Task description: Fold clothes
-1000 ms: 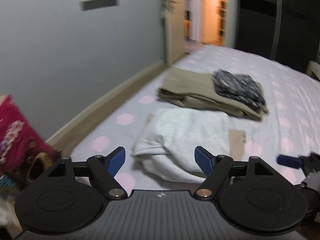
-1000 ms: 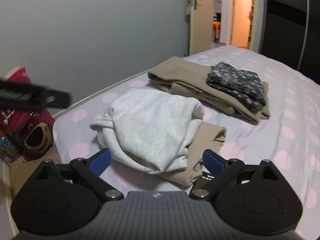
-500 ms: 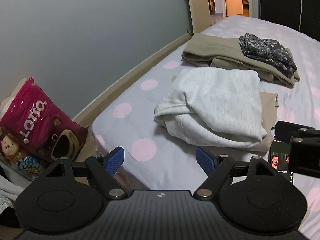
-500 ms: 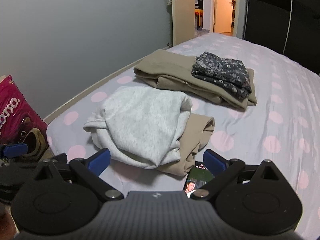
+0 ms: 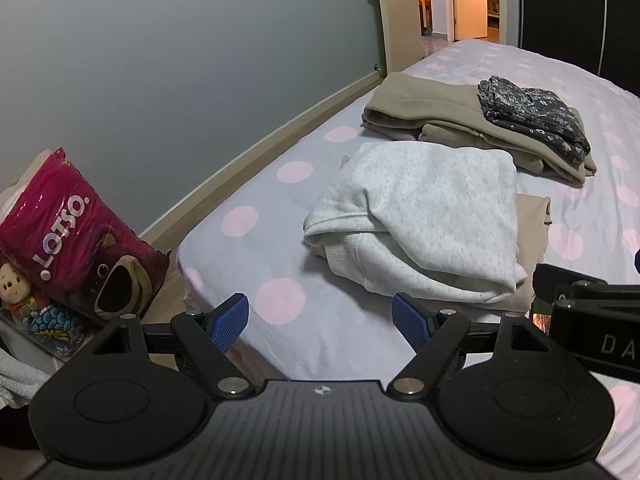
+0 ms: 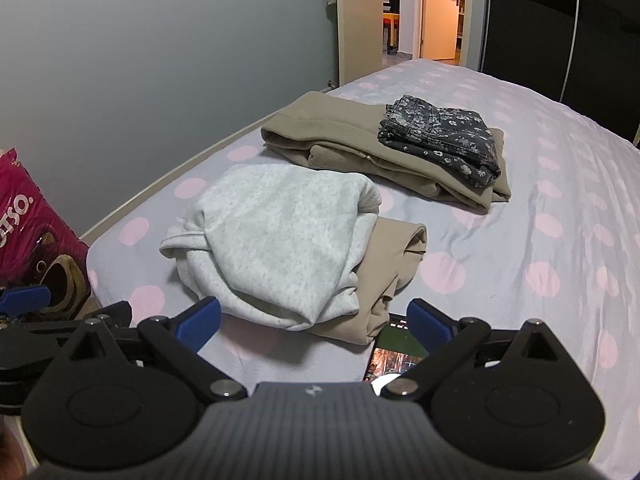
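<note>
Left gripper (image 5: 320, 316): we hold it with the blue pads spread wide and nothing between them, above the near corner of the bed.
Right gripper (image 6: 316, 320): ours too, jaws wide apart and bare, in front of the near pile.
Grey sweatshirt (image 5: 424, 220): folded loosely, lying on a folded beige garment (image 6: 396, 256) near the foot edge of the bed (image 6: 560, 200); its cuffs and hem bulge out on the wall side.
Beige pile (image 6: 344, 136): a second folded stack farther up the bed, with a dark floral garment (image 6: 440, 136) on top of it, apart from the near pile.
Phone (image 6: 396, 356): lit screen, lying on the sheet just beside the near edge of the beige garment.
Bed edge: the left corner drops off close to our left pads; a pink bag (image 5: 68, 232) stands on the floor below it.
Open room: we see bare dotted sheet to the right of both piles and between them.
</note>
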`<state>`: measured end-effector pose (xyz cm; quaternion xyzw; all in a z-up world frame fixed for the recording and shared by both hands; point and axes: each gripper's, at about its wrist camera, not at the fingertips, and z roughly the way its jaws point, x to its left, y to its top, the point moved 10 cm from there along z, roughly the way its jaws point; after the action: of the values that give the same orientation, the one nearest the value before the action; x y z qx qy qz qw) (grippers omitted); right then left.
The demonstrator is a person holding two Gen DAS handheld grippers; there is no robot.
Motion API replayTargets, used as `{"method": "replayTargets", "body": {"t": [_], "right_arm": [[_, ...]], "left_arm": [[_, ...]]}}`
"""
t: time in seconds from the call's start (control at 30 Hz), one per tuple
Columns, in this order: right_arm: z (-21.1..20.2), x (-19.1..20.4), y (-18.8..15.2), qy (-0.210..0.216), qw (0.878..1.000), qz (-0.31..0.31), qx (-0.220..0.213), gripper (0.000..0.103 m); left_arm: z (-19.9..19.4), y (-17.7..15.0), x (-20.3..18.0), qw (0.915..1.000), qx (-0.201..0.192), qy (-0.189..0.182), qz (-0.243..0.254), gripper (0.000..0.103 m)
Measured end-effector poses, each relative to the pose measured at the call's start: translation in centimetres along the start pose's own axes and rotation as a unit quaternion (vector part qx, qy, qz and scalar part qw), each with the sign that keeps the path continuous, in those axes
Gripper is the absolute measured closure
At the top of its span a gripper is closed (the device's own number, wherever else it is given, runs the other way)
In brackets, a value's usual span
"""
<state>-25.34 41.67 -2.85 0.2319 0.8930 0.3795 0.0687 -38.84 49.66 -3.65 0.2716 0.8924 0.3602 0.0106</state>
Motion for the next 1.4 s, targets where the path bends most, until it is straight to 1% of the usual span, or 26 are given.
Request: {"method": "replayTargets", "body": {"t": [0.13,0.67,0.9,1.07,1.4], "right_arm": [[0.1,0.3,-0.1,-0.001,1.000,-0.005,0.001,0.003],[0.4,1.0,-0.4,-0.006,1.000,-0.012,0.005,0.003],[0.6,1.1,-0.7,-0.016,1.000,-0.008,0.011,0.003],[0.7,1.9,-0.9,-0.023,0.999,-0.024,0.011,0.003],[1.0,2.1,-0.8,-0.024,0.999,-0.032,0.012,0.003]], "left_arm": [[0.0,0.0,0.3,1.0000,0.000,0.000,-0.007,0.024],[0.1,-0.1,1.0,0.9999,0.000,0.005,-0.009,0.024],[0.3,-0.1,1.4,0.9999,0.001,0.014,-0.010,0.024],[0.6,-0.3,1.9,0.9998,0.002,0.016,-0.012,0.025],[0.6,-0.3,2.0,0.9997,0.001,0.017,-0.016,0.025]]}}
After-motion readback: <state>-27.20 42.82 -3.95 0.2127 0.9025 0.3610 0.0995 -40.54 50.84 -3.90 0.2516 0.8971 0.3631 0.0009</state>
